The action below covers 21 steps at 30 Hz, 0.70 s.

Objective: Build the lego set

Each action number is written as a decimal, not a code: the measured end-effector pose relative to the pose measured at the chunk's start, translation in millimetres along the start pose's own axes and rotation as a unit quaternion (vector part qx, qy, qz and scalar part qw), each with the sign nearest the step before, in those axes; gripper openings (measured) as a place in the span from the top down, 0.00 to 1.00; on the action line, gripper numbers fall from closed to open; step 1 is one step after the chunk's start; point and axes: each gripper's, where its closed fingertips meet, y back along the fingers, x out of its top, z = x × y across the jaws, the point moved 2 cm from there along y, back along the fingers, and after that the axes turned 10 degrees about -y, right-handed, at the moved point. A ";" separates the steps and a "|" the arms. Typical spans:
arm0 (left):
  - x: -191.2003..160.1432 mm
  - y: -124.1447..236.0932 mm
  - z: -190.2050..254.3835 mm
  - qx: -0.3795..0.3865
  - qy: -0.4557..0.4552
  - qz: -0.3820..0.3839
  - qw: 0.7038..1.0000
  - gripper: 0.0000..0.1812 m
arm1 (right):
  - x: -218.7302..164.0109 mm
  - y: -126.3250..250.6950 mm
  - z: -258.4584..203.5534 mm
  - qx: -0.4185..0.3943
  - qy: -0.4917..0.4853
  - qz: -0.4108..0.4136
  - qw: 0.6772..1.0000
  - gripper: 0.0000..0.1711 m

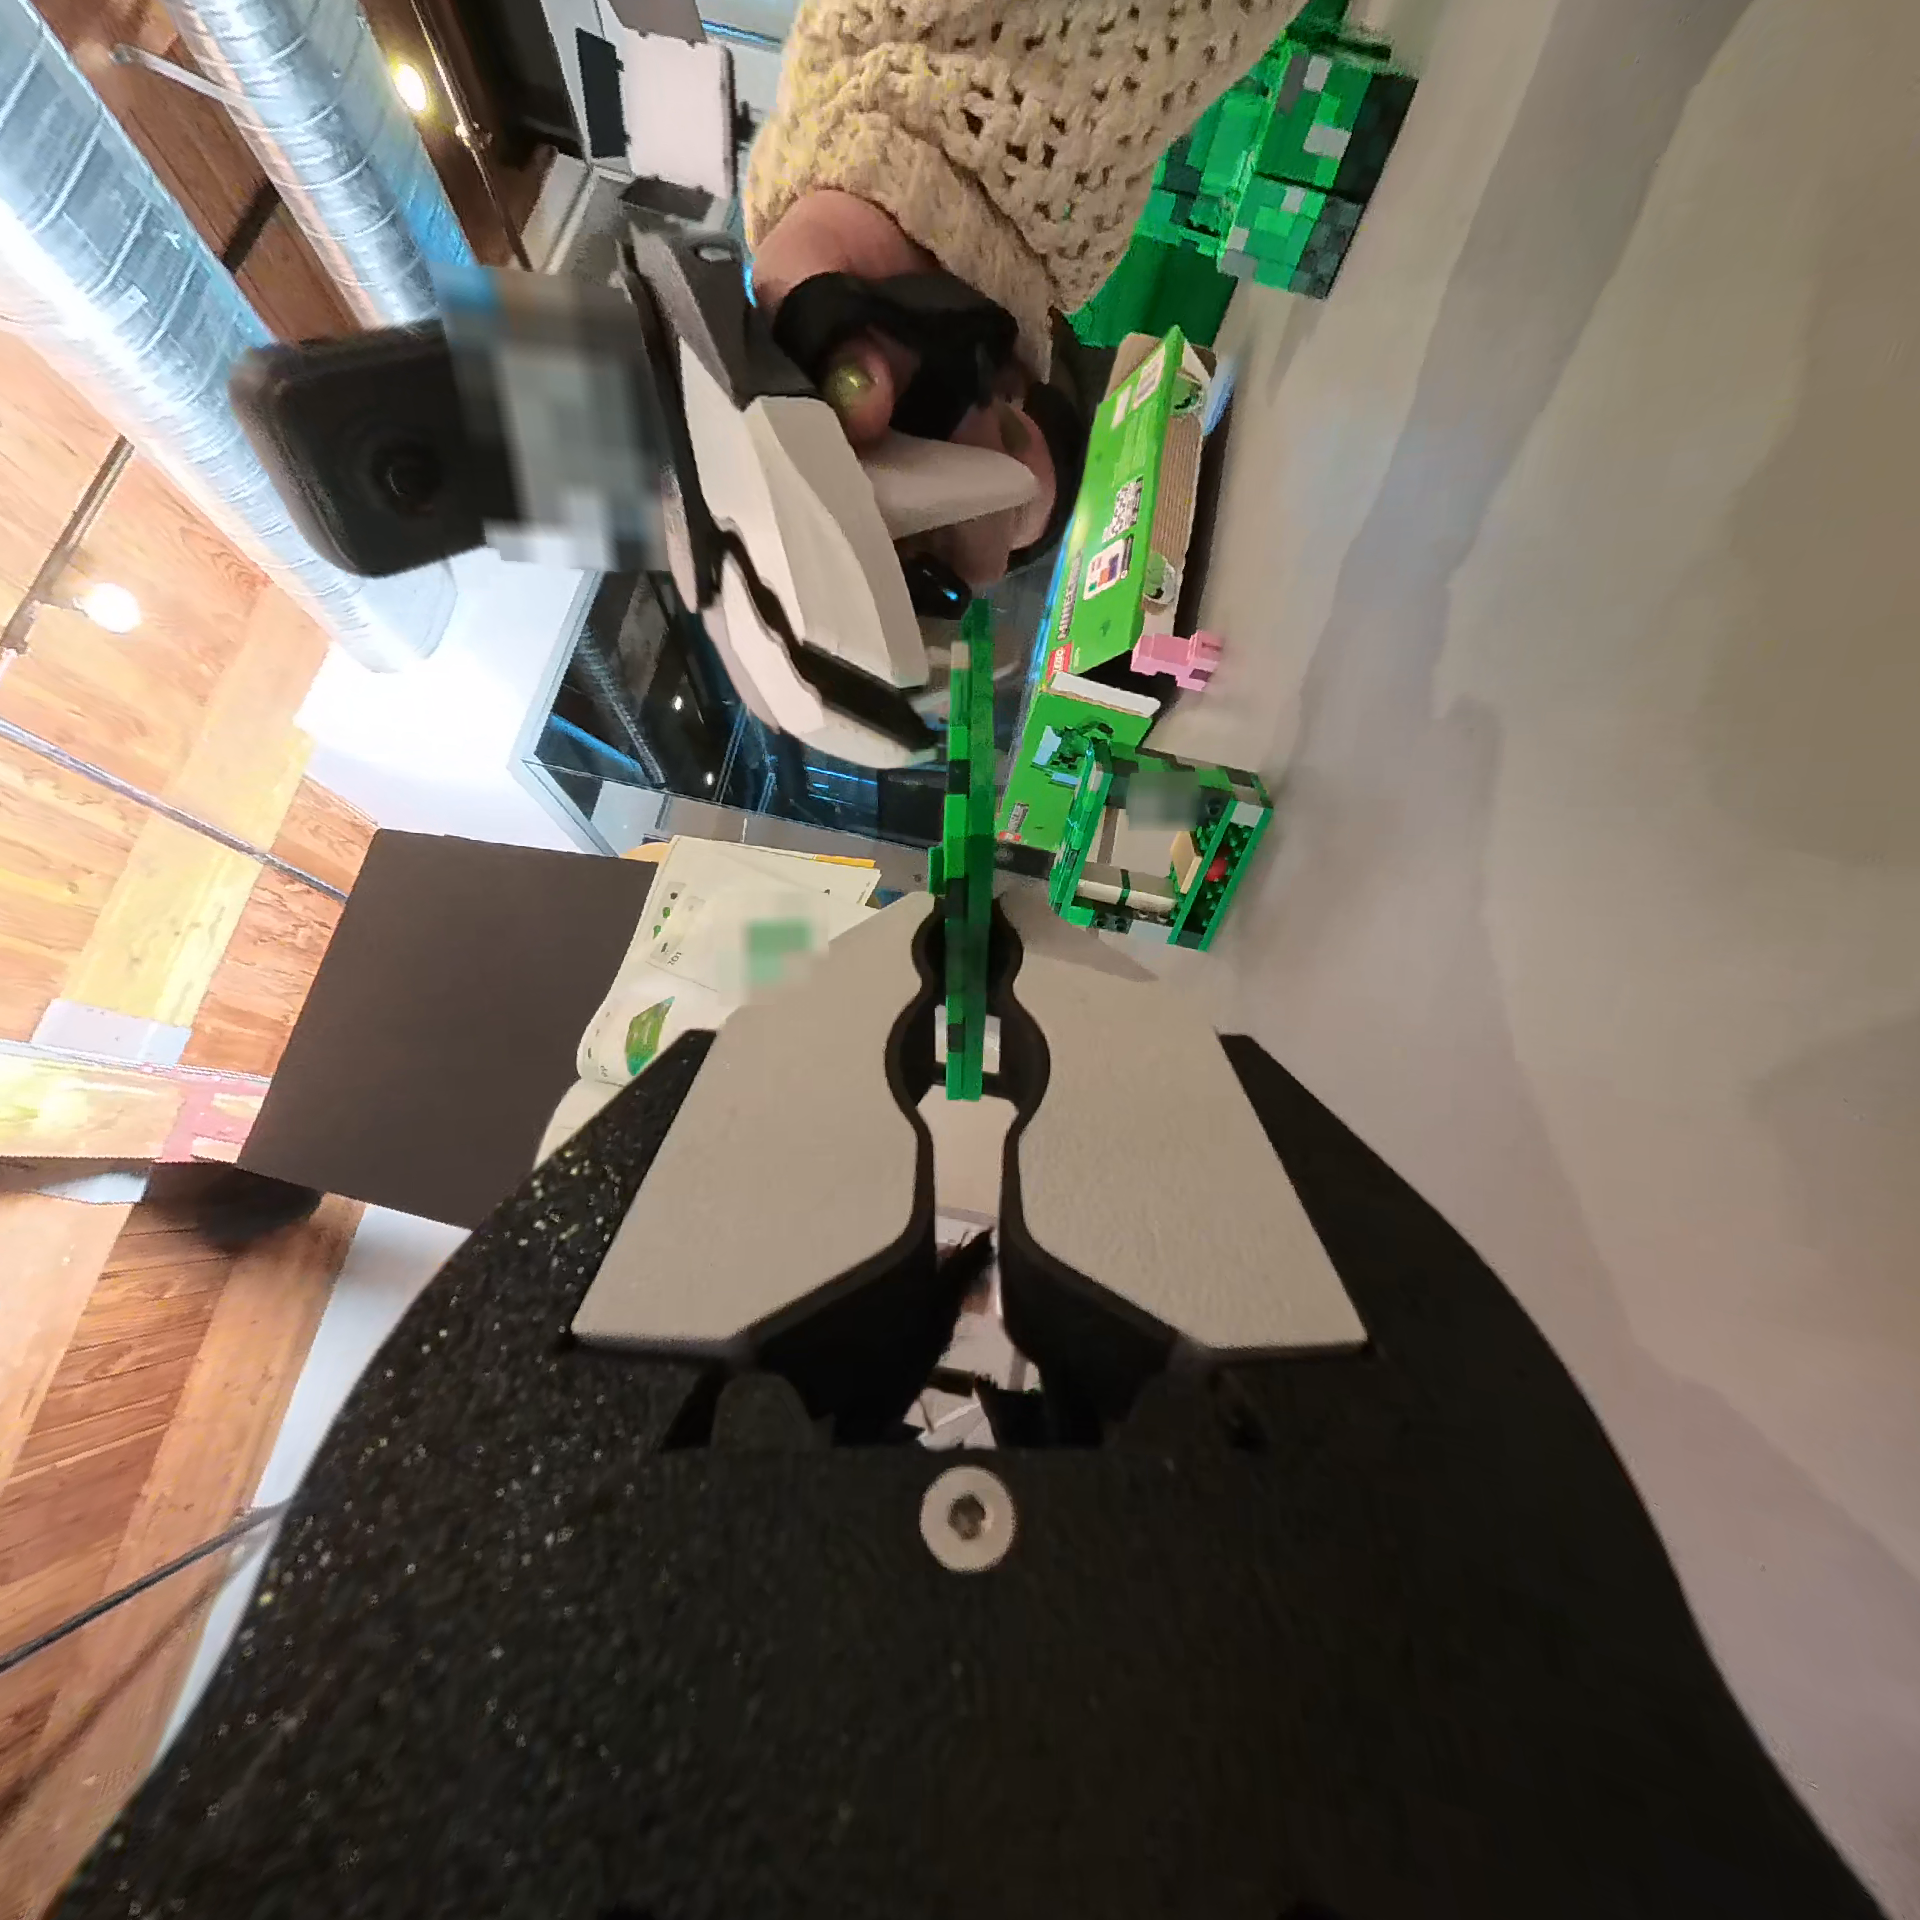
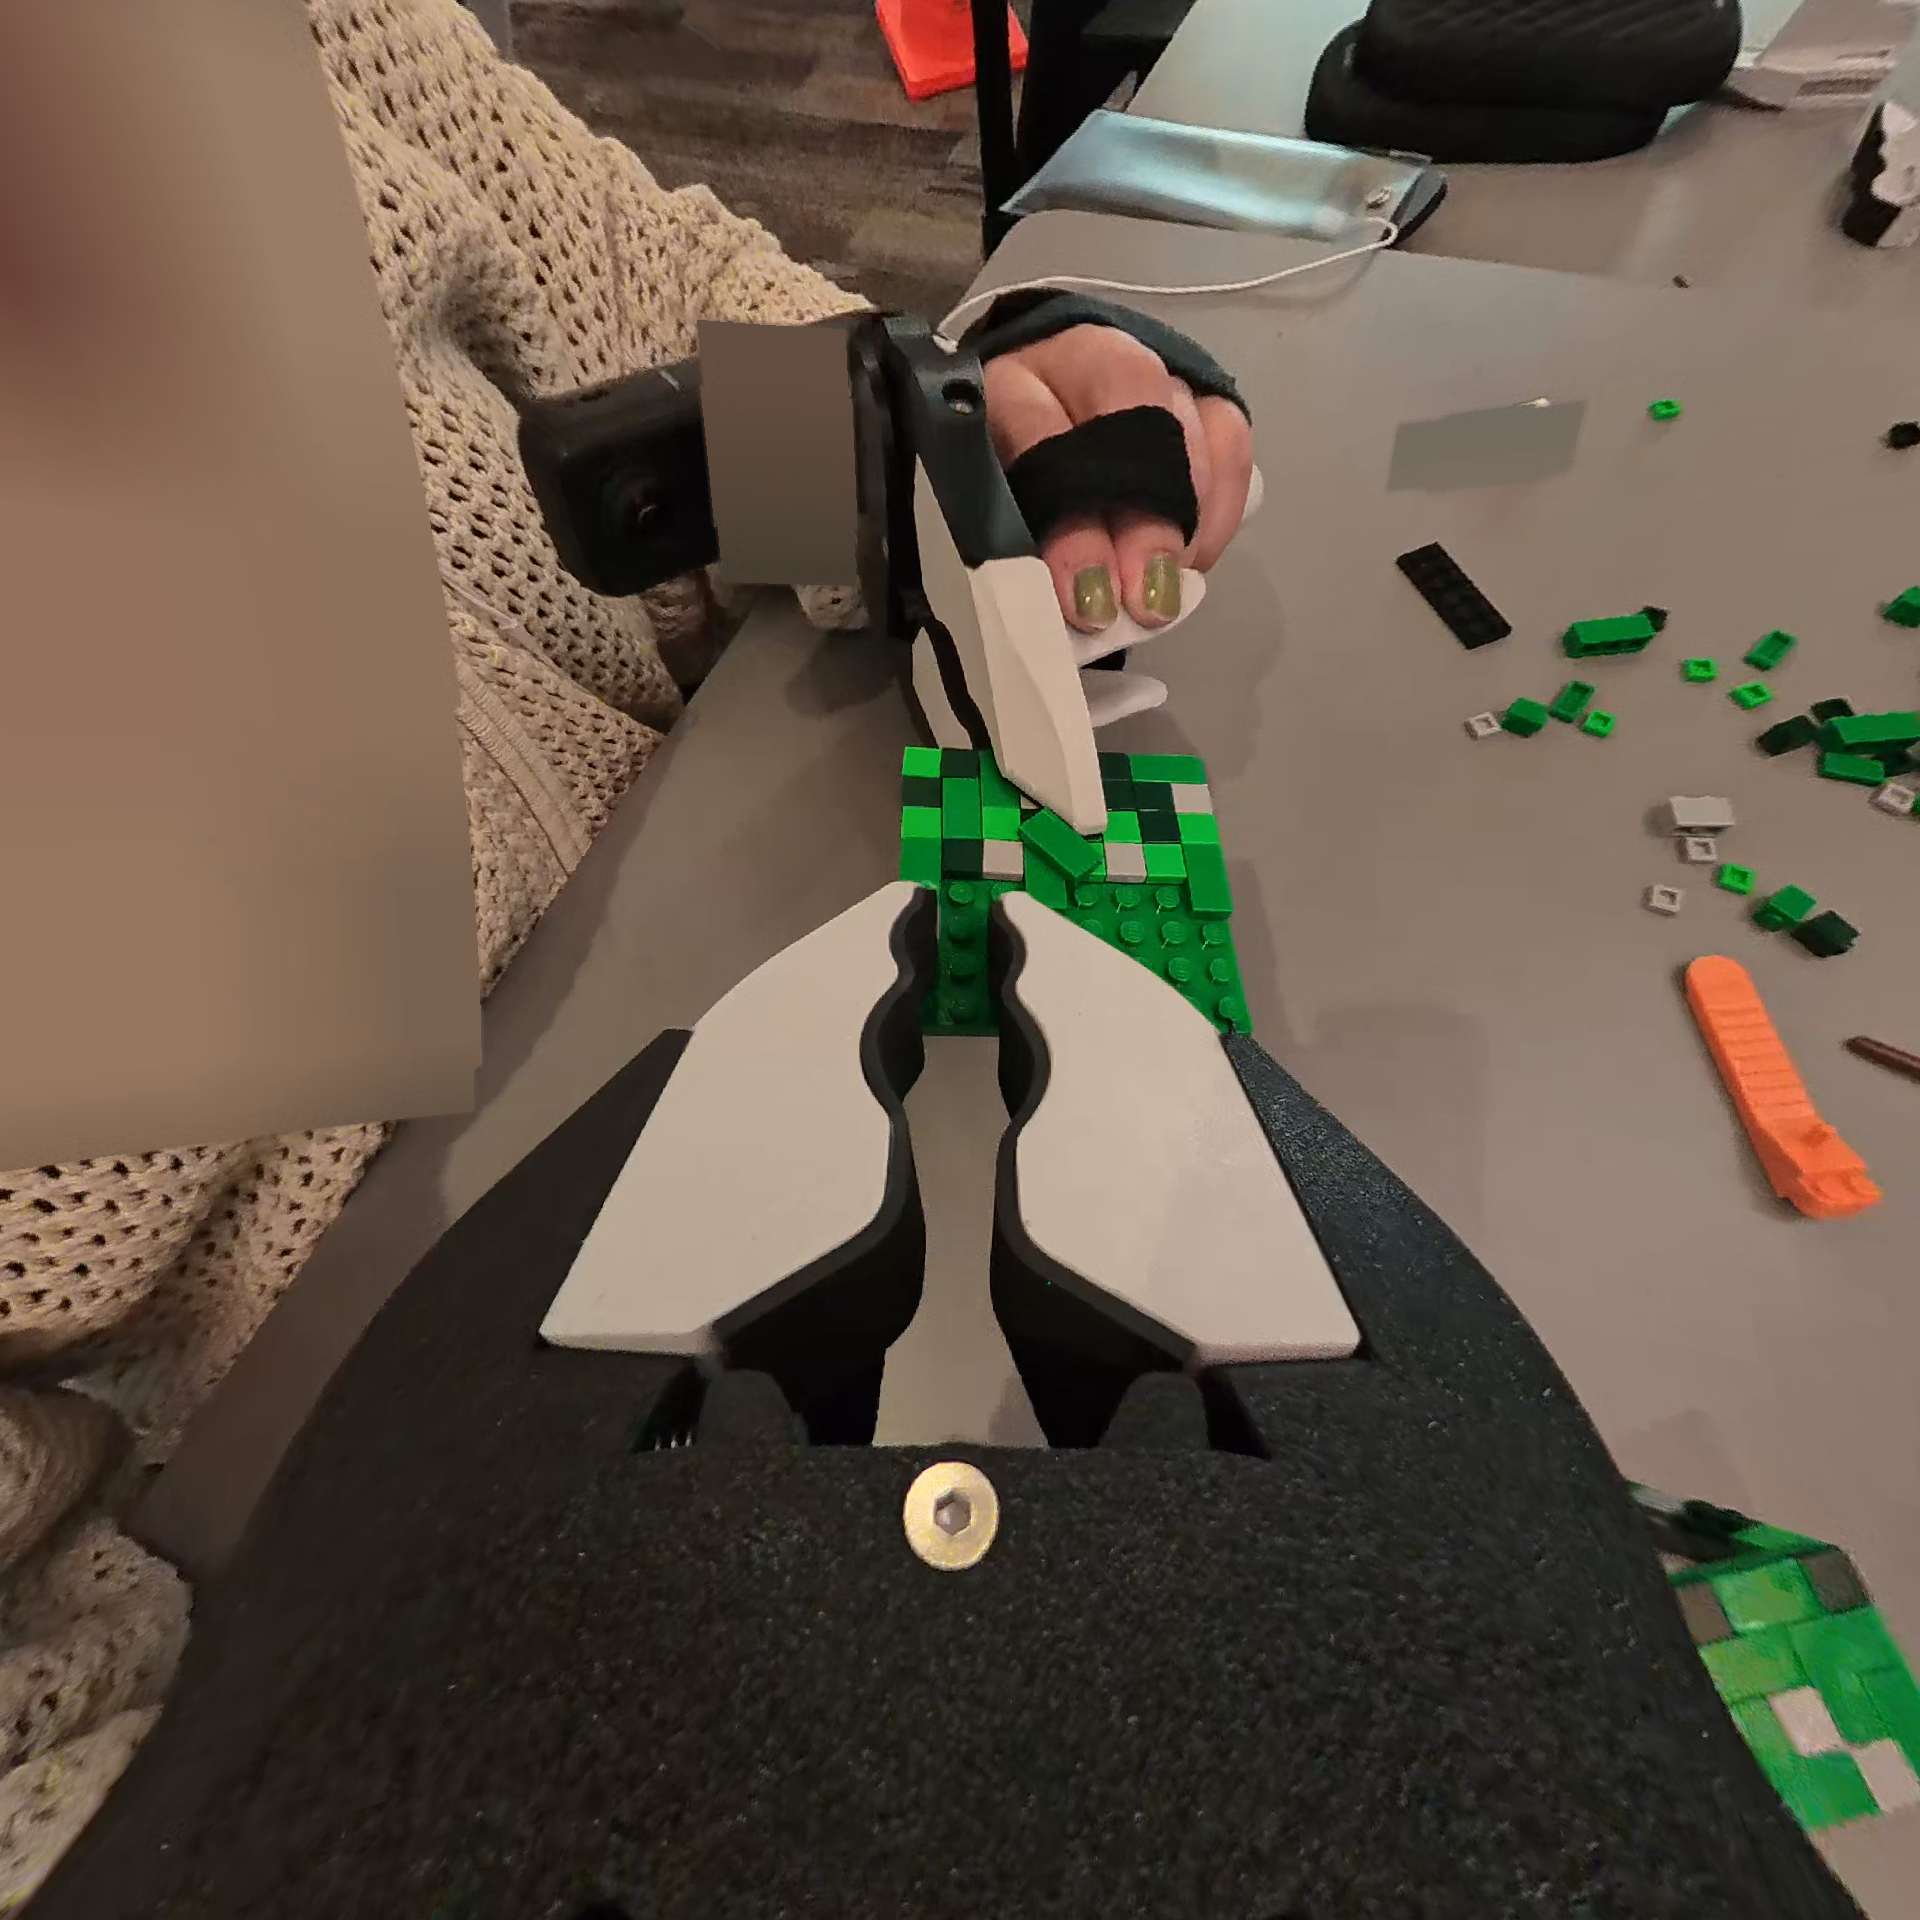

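Observation:
A green studded plate (image 2: 1164, 935), its far half covered in green, dark green and grey tiles, is held above the grey table (image 2: 1455, 1039). My left gripper (image 1: 966, 914) is shut on the plate (image 1: 966, 831), which shows edge-on there. In the right wrist view the left gripper (image 2: 1070, 800) clamps the plate's far edge. A green tile (image 2: 1060, 847) lies tilted and loose on the tiled rows by its fingertip. My right gripper (image 2: 958, 899) hovers over the plate's bare studs, slightly open, with nothing between its pads. It also shows in the left wrist view (image 1: 914, 717) by the plate's far end.
Loose green, grey and black pieces (image 2: 1829, 738) and an orange brick separator (image 2: 1777, 1091) lie on the table to the right. A tiled green panel (image 2: 1787, 1662) lies at the near right. A green box (image 1: 1132, 520), a pink figure (image 1: 1179, 657), a built green frame (image 1: 1164, 852) and a booklet (image 1: 727, 935) stand beyond.

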 end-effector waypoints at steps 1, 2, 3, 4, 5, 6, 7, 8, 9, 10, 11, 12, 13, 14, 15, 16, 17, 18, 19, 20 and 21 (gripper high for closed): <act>-0.2 0.4 0.2 -0.001 -0.010 -0.002 1.000 0.97 | 0.6 0.4 0.0 -0.010 0.015 -0.002 1.000 0.95; 0.7 1.0 0.8 -0.002 -0.022 -0.001 1.000 0.97 | 0.8 0.4 0.0 -0.021 0.035 -0.008 0.999 0.95; 3.0 1.7 1.9 -0.005 -0.031 0.005 0.999 0.97 | 0.8 0.1 -0.8 -0.025 0.058 -0.017 0.998 0.95; 6.4 2.2 2.8 -0.008 -0.035 0.014 0.999 0.97 | 1.2 -0.4 -2.1 -0.024 0.077 -0.026 0.996 0.95; 10.7 2.8 3.6 -0.010 -0.037 0.024 0.999 0.97 | 1.8 -1.0 -4.2 -0.016 0.090 -0.035 0.995 0.95; 15.6 3.6 4.1 -0.012 -0.039 0.036 0.999 0.97 | 2.0 -1.9 -6.6 -0.002 0.095 -0.048 0.994 0.94; 20.3 4.4 4.4 -0.012 -0.041 0.047 0.998 0.97 | 2.0 -3.0 -8.7 0.014 0.095 -0.062 0.993 0.94; 24.6 5.1 4.2 -0.010 -0.042 0.055 0.998 0.97 | 1.5 -4.7 -10.5 0.029 0.095 -0.074 0.992 0.94; 28.5 5.8 4.4 -0.010 -0.043 0.064 0.997 0.97 | 0.5 -6.9 -11.8 0.042 0.095 -0.086 0.991 0.93; 31.7 6.4 4.8 -0.011 -0.044 0.071 0.996 0.97 | -0.7 -9.5 -12.6 0.052 0.096 -0.095 0.989 0.93; 33.5 6.6 5.0 -0.011 -0.045 0.074 0.996 0.97 | -2.2 -12.2 -13.5 0.061 0.096 -0.104 0.988 0.92; 34.3 6.7 5.1 -0.011 -0.045 0.076 0.996 0.97 | -3.8 -14.6 -14.4 0.069 0.094 -0.112 0.987 0.92; 34.5 6.8 5.3 -0.011 -0.044 0.077 0.996 0.97 | -5.8 -16.8 -14.8 0.074 0.093 -0.120 0.986 0.92; 34.4 7.0 6.0 -0.014 -0.044 0.078 0.996 0.97 | -8.0 -18.2 -14.8 0.076 0.092 -0.129 0.984 0.92; 33.9 7.0 6.9 -0.017 -0.044 0.077 0.996 0.97 | -8.9 -18.9 -14.4 0.076 0.091 -0.133 0.984 0.92; 32.9 6.8 7.0 -0.016 -0.045 0.075 0.996 0.97 | -9.0 -18.7 -14.6 0.078 0.091 -0.134 0.984 0.93; 32.1 6.5 6.8 -0.015 -0.045 0.073 0.996 0.97 | -9.0 -17.9 -15.3 0.080 0.089 -0.134 0.984 0.94; 31.3 6.4 6.5 -0.015 -0.043 0.072 0.996 0.97 | -9.1 -17.4 -15.6 0.079 0.089 -0.134 0.984 0.95; 30.5 6.2 6.5 -0.015 -0.042 0.070 0.997 0.97 | -9.3 -16.8 -15.6 0.076 0.090 -0.134 0.984 0.95; 29.8 6.1 6.6 -0.015 -0.043 0.068 0.997 0.97 | -9.7 -16.4 -15.7 0.072 0.092 -0.134 0.984 0.96; 29.2 5.9 7.0 -0.015 -0.044 0.067 0.997 0.97 | -10.5 -15.9 -16.0 0.068 0.093 -0.136 0.984 0.96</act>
